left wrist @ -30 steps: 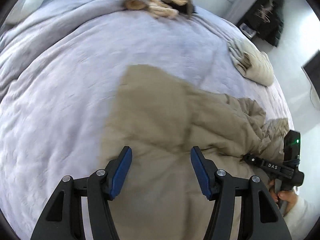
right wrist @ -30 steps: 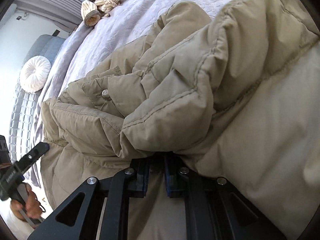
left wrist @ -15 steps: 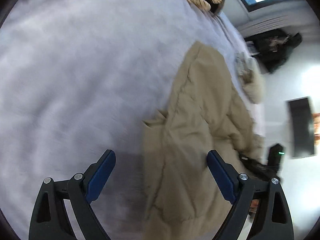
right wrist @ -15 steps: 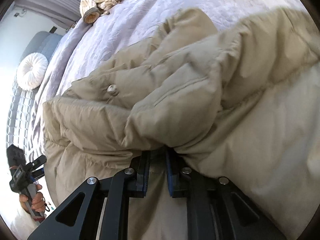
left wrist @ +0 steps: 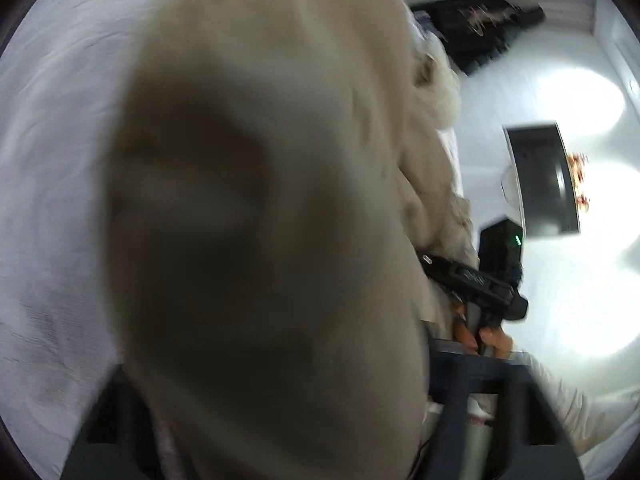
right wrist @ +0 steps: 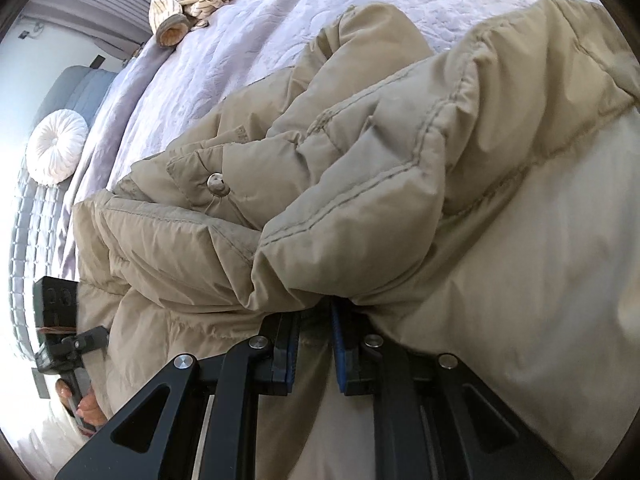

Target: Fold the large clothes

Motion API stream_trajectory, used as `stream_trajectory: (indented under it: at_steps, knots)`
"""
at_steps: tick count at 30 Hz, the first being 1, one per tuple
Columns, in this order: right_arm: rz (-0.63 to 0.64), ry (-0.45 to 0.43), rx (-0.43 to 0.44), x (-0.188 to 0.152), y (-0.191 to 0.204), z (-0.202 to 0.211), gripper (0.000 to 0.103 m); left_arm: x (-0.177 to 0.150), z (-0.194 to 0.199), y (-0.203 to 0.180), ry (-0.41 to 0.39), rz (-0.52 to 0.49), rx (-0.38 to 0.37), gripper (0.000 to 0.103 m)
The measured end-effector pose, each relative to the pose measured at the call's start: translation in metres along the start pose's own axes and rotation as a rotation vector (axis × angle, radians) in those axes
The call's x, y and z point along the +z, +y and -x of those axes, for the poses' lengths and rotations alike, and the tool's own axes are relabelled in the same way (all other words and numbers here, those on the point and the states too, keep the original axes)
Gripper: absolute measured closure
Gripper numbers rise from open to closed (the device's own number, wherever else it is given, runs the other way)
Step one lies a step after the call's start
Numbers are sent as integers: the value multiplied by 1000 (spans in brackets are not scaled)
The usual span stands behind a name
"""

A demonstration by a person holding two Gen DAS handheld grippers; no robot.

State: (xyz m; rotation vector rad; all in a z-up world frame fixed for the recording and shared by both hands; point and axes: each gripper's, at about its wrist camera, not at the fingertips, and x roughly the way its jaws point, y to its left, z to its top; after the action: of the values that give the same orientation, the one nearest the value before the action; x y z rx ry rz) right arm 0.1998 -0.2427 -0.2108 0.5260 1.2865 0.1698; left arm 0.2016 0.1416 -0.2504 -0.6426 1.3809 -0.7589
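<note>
A beige puffer jacket (right wrist: 360, 200) lies crumpled on a bed with a lilac quilt (right wrist: 248, 32). My right gripper (right wrist: 314, 344) is shut on a bunched fold of it near the bed's edge. In the left wrist view, blurred jacket fabric (left wrist: 260, 200) fills the middle, right up against the lens. It hides the left gripper's fingertips, and only its dark arms (left wrist: 496, 396) show at the bottom. The left jaws are closing with jacket fabric between them. Whether the pads press on it is hidden. The left gripper's body (right wrist: 56, 320) shows at the jacket's left end.
A striped knit garment (right wrist: 188, 0) lies at the far side of the bed, and a cream folded one (left wrist: 436, 88) lies further along. A round white cushion (right wrist: 56, 150) rests on a grey seat. A dark screen (left wrist: 548, 184) hangs on the white wall.
The left gripper opened wide, tipped down and dropped onto the jacket, whose fabric now covers its fingers. The right gripper kept its grip and barely moved.
</note>
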Motion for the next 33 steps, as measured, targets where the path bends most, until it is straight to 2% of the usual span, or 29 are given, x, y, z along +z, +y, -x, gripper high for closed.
stream_trajectory:
  at_steps: [1,3,7,11,13,18,21,25,30,33]
  knots:
    - [-2,0,-2,-1,0,0,87,-2,2,-13,-11,-34,3,71]
    - [-6,2,-6,0,-2,2,87,-5,9,-33,-28,-83,5,74]
    - [64,21,-50,2,15,15,86,-8,20,-50,-40,-104,11,74]
    - [180,-74,-34,2,37,53,87,-12,24,-49,-41,-87,24,74]
    - [188,-108,-30,7,39,59,87,-13,25,-54,-41,-84,23,74]
    - [141,-67,24,33,33,19,89,-17,32,-88,-44,-120,24,77]
    - [84,-9,95,46,28,-19,93,-15,24,-117,-42,-142,58,77]
    - [103,6,107,47,29,-46,98,-11,6,-152,-43,-160,115,77]
    - [89,21,122,49,27,-47,99,-15,-7,-181,-56,-133,178,77]
    - [74,41,111,52,31,-22,99,-19,-7,-189,-61,-118,203,78]
